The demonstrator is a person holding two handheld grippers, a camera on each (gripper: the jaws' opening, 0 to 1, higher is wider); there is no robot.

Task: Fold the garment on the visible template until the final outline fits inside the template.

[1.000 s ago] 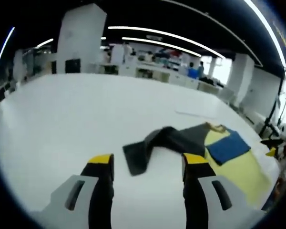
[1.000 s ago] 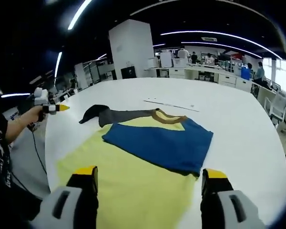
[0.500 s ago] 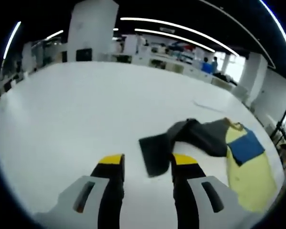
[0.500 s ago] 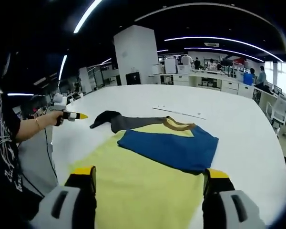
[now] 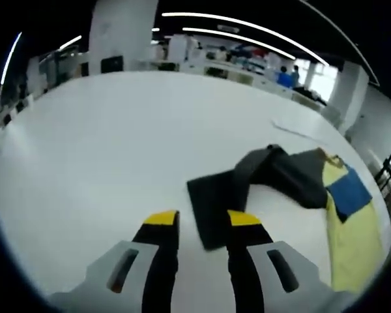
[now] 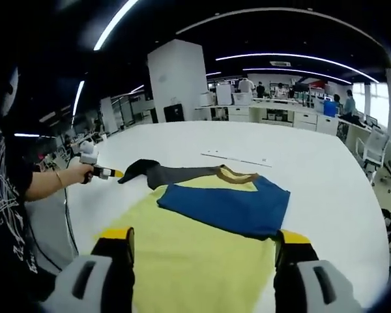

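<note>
My left gripper (image 5: 195, 218) has come closer to the dark sleeve (image 5: 212, 208) of the garment (image 6: 202, 238) than half a second ago, and its jaws stand narrower now, with only a small gap between the yellow tips. The end of the sleeve lies between and just beyond them; I cannot tell if the tips touch the cloth. In the right gripper view the left gripper (image 6: 111, 173) is now at the sleeve tip, where before it was a little away. My right gripper (image 6: 205, 236) is spread wide as before, over the yellow body of the garment, which lies flat on the white table (image 5: 117, 137) with the blue sleeve (image 6: 228, 205) folded across it. The lower hem is cut off behind my right jaws. A thin outline (image 6: 238, 158) on the table beyond the collar is too faint to read.
</note>
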